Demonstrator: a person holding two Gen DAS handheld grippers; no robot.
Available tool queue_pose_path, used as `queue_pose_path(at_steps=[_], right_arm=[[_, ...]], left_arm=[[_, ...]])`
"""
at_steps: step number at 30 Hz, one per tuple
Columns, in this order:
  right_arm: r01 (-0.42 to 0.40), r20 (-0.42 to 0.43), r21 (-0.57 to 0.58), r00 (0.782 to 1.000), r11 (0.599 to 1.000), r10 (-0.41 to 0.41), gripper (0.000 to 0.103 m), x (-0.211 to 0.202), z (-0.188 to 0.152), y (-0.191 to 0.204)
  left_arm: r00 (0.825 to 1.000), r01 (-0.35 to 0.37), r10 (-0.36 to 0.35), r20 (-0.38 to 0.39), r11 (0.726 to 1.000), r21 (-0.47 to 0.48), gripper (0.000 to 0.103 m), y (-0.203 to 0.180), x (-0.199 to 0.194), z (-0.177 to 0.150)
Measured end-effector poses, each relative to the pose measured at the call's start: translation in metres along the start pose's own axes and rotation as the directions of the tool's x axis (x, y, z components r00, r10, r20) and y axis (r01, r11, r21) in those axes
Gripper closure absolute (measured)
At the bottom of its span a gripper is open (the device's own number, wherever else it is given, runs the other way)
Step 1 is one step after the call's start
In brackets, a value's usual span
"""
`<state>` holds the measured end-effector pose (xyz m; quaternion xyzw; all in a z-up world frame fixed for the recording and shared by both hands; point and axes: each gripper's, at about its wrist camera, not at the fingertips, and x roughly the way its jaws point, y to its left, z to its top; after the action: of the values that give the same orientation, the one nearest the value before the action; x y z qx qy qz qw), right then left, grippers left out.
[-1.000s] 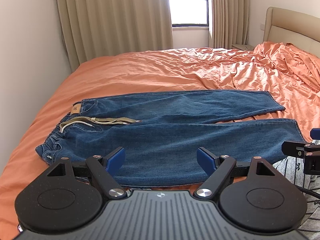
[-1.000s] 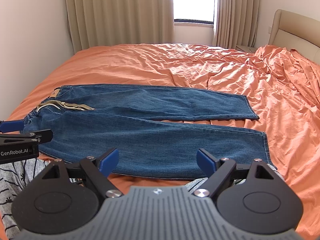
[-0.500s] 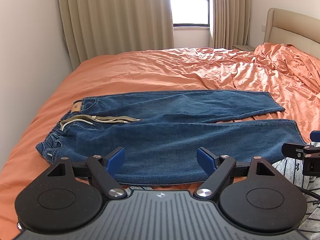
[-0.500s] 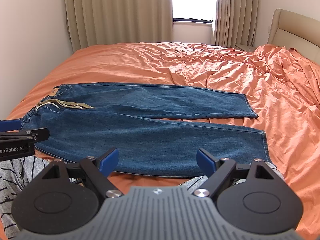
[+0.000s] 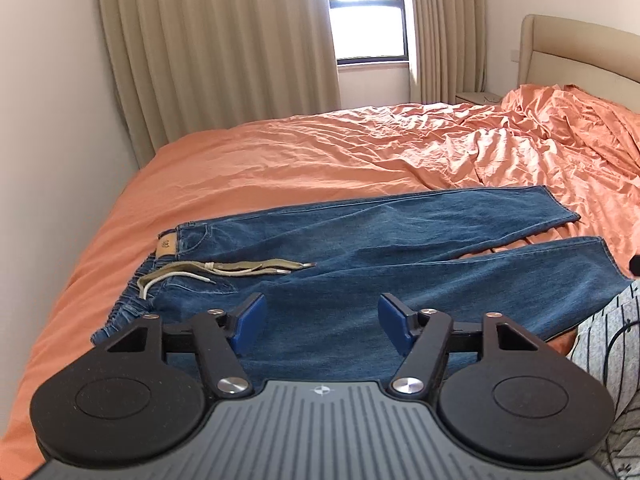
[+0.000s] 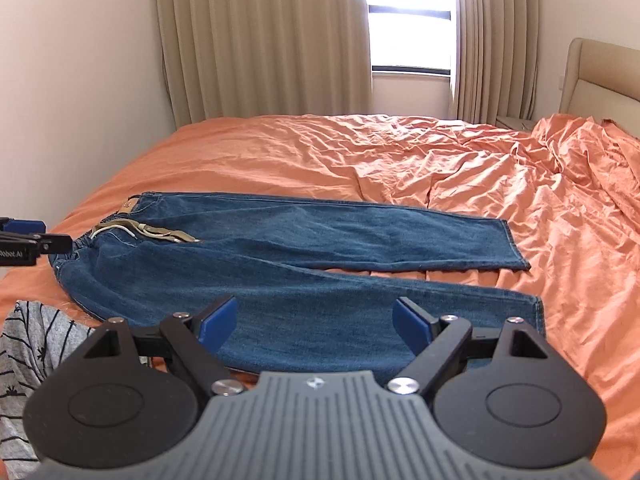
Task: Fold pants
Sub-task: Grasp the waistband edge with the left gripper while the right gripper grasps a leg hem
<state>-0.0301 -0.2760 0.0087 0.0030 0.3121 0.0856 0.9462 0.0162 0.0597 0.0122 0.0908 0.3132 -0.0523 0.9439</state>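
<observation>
Plainly, the pants [image 5: 360, 264] are lying flat and unfolded on the orange bedsheet [image 5: 300, 160], near the bed's front edge, with the waistband toward the left wall and both legs stretching away to the right, the far leg parting slightly from the near one at the hems. A beige drawstring [image 5: 224, 270] is trailing across the denim just beside the waistband, and a tan label [image 5: 166, 246] is sitting at the waistband's far corner. The left gripper [image 5: 320, 318] is hovering over the near edge of the pants on the waistband side, its blue fingers spread wide and holding nothing. The right gripper [image 6: 314, 320] is hanging over the near leg toward the hem side, its jaws likewise parted and not gripping anything. Only the right wrist view is showing both hems [image 6: 516, 246] in full, along with the left gripper's tip poking in at the left edge beside the waistband. Only the left wrist view is showing the waistband's gathered elastic and the label clearly. A grey striped garment [image 6: 36, 336] is showing in front of the pants in both views. Beyond the pants, rumpled bedding is piling toward a beige headboard [image 5: 580, 52] on the right, and beige curtains [image 5: 220, 40] are framing a bright window [image 5: 366, 28] behind.
</observation>
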Motion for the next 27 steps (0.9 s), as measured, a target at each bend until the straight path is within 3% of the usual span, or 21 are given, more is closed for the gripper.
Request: queue_pose_path(at_steps=[2,5,7,10,12,13,15,18,21,23,25,27], right_arm=[[0.044,0.000,-0.032,0.999,0.999,-0.044,0.025,0.002,0.003,-0.014],[0.098,-0.022,-0.073,0.995,0.993,-0.100,0.043,0.005,0.008,-0.034],[0.110,-0.045,-0.091,0.992,0.990,-0.114,0.062,0.009,0.011,-0.047],[0.123,-0.090,-0.093,0.987,0.988,-0.131,0.071,0.016,0.016,-0.065],[0.129,-0.126,-0.095,0.982,0.987,-0.140,0.082,0.022,0.018,-0.076],[0.132,-0.144,-0.091,0.979,0.987,-0.144,0.083,0.025,0.019,-0.080],[0.134,-0.176,-0.067,0.974,0.989,-0.144,0.083,0.028,0.021,-0.089],[0.143,-0.225,-0.016,0.964,0.990,-0.143,0.082,0.030,0.027,-0.101],[0.164,-0.267,0.003,0.951,0.986,-0.158,0.082,0.024,0.037,-0.110],[0.188,-0.283,-0.005,0.942,0.982,-0.182,0.082,0.015,0.048,-0.115],[0.208,-0.304,-0.021,0.930,0.978,-0.205,0.082,0.003,0.062,-0.121],[0.230,-0.329,-0.057,0.914,0.971,-0.236,0.081,-0.011,0.079,-0.126]], left_arm=[[0.999,0.023,-0.022,-0.024,0.999,0.027,0.046,0.023,0.007,0.004],[0.998,0.044,-0.041,-0.050,0.998,0.054,0.062,0.057,0.016,0.007],[0.997,0.042,-0.034,-0.065,0.992,0.121,0.064,0.074,0.022,0.006],[0.996,0.044,-0.024,-0.088,0.973,0.228,0.065,0.096,0.032,0.000],[0.990,0.053,-0.011,-0.142,0.954,0.296,0.065,0.111,0.044,-0.009],[0.985,0.060,-0.003,-0.170,0.942,0.331,0.065,0.116,0.052,-0.014],[0.975,0.068,0.031,-0.221,0.902,0.426,0.062,0.124,0.068,-0.029],[0.941,0.124,0.085,-0.329,0.817,0.563,0.047,0.133,0.097,-0.062],[0.909,0.168,0.141,-0.392,0.738,0.654,0.046,0.137,0.122,-0.092],[0.900,0.188,0.161,-0.405,0.696,0.693,0.042,0.138,0.132,-0.107],[0.894,0.204,0.168,-0.416,0.674,0.710,0.041,0.138,0.139,-0.117],[0.903,0.195,0.177,-0.392,0.644,0.740,0.040,0.136,0.145,-0.125]])
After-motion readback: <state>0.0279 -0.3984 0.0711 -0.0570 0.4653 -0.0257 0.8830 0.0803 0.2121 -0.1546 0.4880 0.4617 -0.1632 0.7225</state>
